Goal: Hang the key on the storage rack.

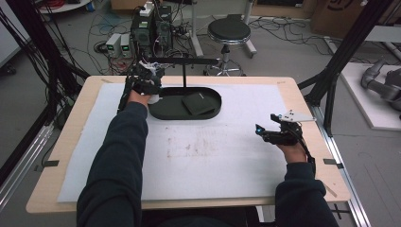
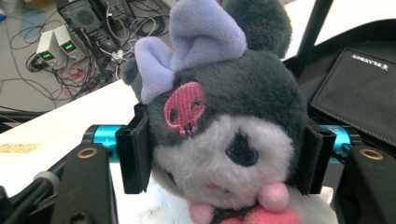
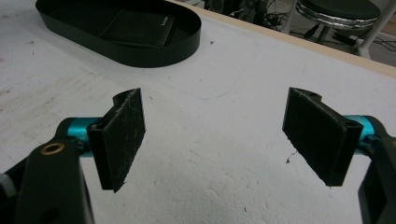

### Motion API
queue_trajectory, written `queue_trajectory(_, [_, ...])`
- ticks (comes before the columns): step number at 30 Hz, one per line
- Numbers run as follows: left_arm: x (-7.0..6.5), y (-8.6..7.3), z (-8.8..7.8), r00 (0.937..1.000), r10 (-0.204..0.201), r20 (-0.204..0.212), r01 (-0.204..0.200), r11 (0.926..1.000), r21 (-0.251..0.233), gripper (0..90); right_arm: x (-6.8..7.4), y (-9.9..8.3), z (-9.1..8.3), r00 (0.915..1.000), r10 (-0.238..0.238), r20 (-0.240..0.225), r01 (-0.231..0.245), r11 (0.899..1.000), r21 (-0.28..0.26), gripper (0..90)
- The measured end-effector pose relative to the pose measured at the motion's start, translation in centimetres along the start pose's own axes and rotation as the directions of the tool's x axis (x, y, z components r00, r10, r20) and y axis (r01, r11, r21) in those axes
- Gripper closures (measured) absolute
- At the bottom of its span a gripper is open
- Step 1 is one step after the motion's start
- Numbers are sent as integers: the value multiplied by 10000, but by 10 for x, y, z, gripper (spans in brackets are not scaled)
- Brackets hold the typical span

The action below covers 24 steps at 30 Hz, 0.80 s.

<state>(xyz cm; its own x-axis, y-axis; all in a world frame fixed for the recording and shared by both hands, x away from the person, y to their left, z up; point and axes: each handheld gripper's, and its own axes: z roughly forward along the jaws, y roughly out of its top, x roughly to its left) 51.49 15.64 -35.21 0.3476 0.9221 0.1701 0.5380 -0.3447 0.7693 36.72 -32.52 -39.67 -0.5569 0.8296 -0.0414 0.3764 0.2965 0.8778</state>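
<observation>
A plush toy [image 2: 224,121] with a dark grey head, white face, purple bow and pink skull badge sits between the pads of my left gripper [image 2: 226,156], which press on both sides of its head. From above, the left gripper [image 1: 144,80] is at the left end of a black oval tray [image 1: 163,112], with a bit of white plush [image 1: 154,98] showing under it. My right gripper [image 1: 265,132] hovers over the white mat at the right, and its jaws [image 3: 219,135] stand wide open with nothing between them.
A flat black square case [image 1: 198,103] lies in the tray, beside a black post with a crossbar [image 1: 183,71]. A white mat [image 1: 213,161] covers the wooden table. Beyond the far edge are a stool [image 1: 229,32], power supplies [image 1: 118,45] and cables.
</observation>
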Motion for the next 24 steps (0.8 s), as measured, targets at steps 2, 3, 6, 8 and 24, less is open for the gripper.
queue_trajectory(2, [1,0,2,9999,-112,-40,112,9999,-30,331,-1,-1,-1,10000,24,19,-24,10000,-24,216])
queue_trajectory(3, [1,0,3,9998,-170,-79,169,9998,-43,327,-1,-1,-1,10000,17,33,-17,10000,-32,216])
queue_trajectory(6, [2,-2,5,9999,-51,-116,51,10000,-33,304,-2,-2,-2,10000,55,59,-55,10000,-17,216])
queue_trajectory(8, [2,-4,7,9998,-210,-17,210,9998,-31,277,-2,-3,-3,9999,59,97,-59,10000,-16,215])
queue_trajectory(24, [10,-39,-21,9857,-1177,1205,1299,9867,-981,252,0,-4,-8,9999,22,124,-22,10000,-53,216])
